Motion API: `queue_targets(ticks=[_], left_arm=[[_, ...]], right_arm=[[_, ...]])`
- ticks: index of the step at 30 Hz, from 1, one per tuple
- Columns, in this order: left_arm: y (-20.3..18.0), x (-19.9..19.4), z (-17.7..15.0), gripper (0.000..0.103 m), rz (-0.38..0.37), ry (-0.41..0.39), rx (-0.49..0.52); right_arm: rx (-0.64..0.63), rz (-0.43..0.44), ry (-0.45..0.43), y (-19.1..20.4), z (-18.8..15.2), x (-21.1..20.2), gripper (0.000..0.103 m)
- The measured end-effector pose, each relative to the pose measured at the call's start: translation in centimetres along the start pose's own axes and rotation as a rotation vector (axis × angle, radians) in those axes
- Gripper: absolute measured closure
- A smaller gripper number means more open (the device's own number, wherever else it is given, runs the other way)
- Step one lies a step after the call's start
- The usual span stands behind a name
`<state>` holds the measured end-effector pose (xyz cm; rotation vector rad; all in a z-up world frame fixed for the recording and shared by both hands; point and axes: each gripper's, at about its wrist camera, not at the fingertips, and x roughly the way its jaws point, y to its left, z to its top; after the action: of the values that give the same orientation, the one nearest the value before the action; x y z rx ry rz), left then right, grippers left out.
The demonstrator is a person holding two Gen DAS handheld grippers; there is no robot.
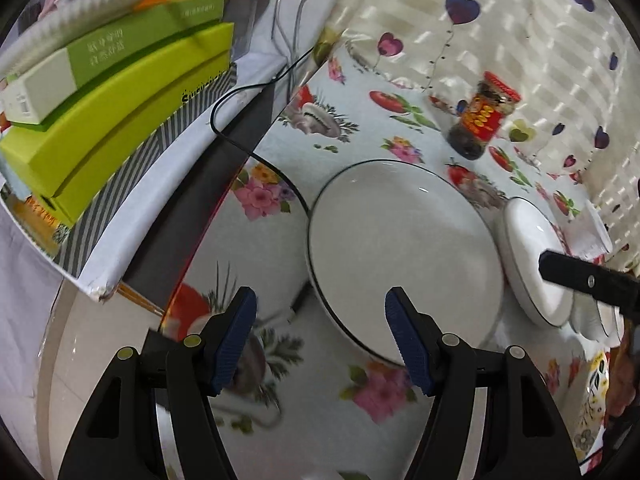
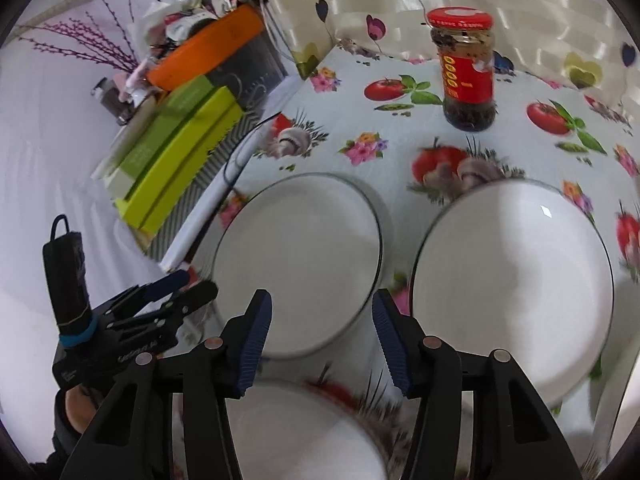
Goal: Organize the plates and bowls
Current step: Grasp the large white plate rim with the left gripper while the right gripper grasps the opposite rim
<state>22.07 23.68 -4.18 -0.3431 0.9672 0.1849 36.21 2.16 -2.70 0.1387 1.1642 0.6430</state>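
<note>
A white plate with a thin black rim lies on the patterned tablecloth; it also shows in the right wrist view. A second white dish sits to its right and looks large in the right wrist view. A third white dish lies under my right gripper. My left gripper is open and empty, just short of the plate's near left edge. My right gripper is open and empty above the gap between the dishes. A right finger tip crosses the second dish.
A jar with a red lid and label stands at the back of the table. Green boxes and an orange one are stacked left of the table. A black cable runs to the plate's left side.
</note>
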Motion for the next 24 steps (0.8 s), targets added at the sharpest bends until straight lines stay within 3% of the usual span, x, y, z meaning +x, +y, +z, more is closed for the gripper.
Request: queue_targets(ticks=[6,13,17,24], left_arm=[[1.3,2.2,0.7,0.045,-0.016,0.049,-0.032],[0.8,3.4,0.9,0.054,-0.038,0.066,-0.019],[0.4,3.7,1.1,0.071,-0.055,0.077,-0.012],[-0.2,4.0,1.4,0.075,-0.060,0.082,-0.004]], right_arm=[[-0.023,-0.053,0.043,-1.1,3.0,3.3,0.051],[-0.047,-0.084,0.099,-2.0,4.0,6.0,0.051],[-0.056,-0.066,0.131,-2.2,4.3,7.2,0.072],[-0.076,-0.078,0.156,-2.3,4.7,8.4,0.086]])
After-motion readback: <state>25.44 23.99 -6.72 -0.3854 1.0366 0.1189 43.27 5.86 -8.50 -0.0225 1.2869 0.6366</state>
